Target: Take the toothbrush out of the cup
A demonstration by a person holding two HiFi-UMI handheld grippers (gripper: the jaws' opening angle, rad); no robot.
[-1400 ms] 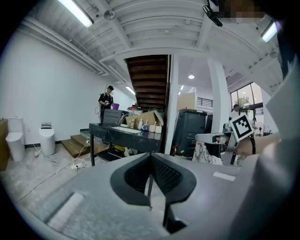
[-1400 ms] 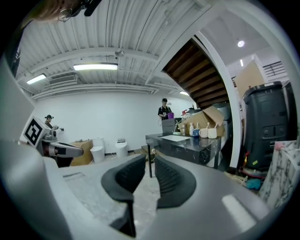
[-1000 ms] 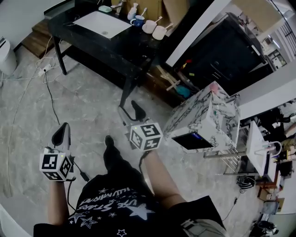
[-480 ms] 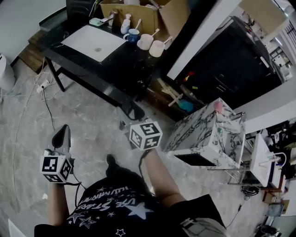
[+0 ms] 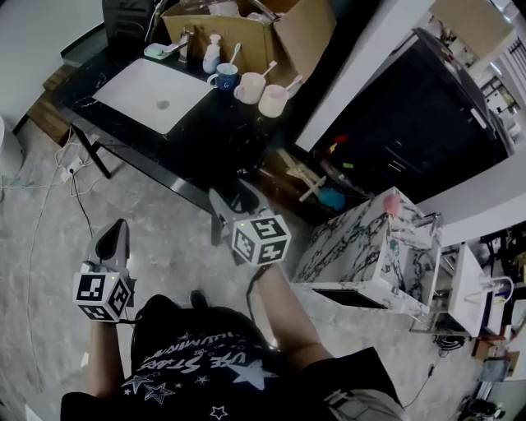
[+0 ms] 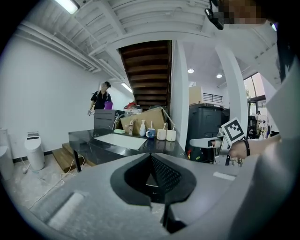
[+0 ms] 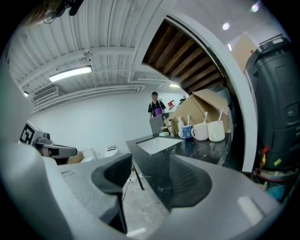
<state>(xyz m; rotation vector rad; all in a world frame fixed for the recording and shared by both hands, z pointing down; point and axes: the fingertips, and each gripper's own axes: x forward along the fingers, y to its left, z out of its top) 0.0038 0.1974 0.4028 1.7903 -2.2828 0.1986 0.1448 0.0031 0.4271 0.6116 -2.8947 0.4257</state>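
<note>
Three cups stand in a row on the black table (image 5: 205,140), far ahead of both grippers. A blue cup (image 5: 223,78) holds a white toothbrush (image 5: 233,56). Two pale cups (image 5: 246,89) (image 5: 272,100) each hold a toothbrush too. The same cups (image 6: 161,134) (image 7: 201,131) show small in both gripper views. My left gripper (image 5: 113,233) (image 6: 151,157) hangs low at the left over the floor, shut and empty. My right gripper (image 5: 233,200) (image 7: 150,164) is open with nothing between its jaws, just short of the table's near edge.
A white sink basin (image 5: 156,82) is set into the table left of the cups, with a soap bottle (image 5: 211,56) and an open cardboard box (image 5: 255,25) behind. A marbled cabinet (image 5: 374,238) stands at the right. Cables (image 5: 74,173) lie on the floor. A person (image 6: 102,99) stands far behind.
The table and cups have drawn closer and lower in the head view as the person walks toward them. Both grippers keep their pose and state.
</note>
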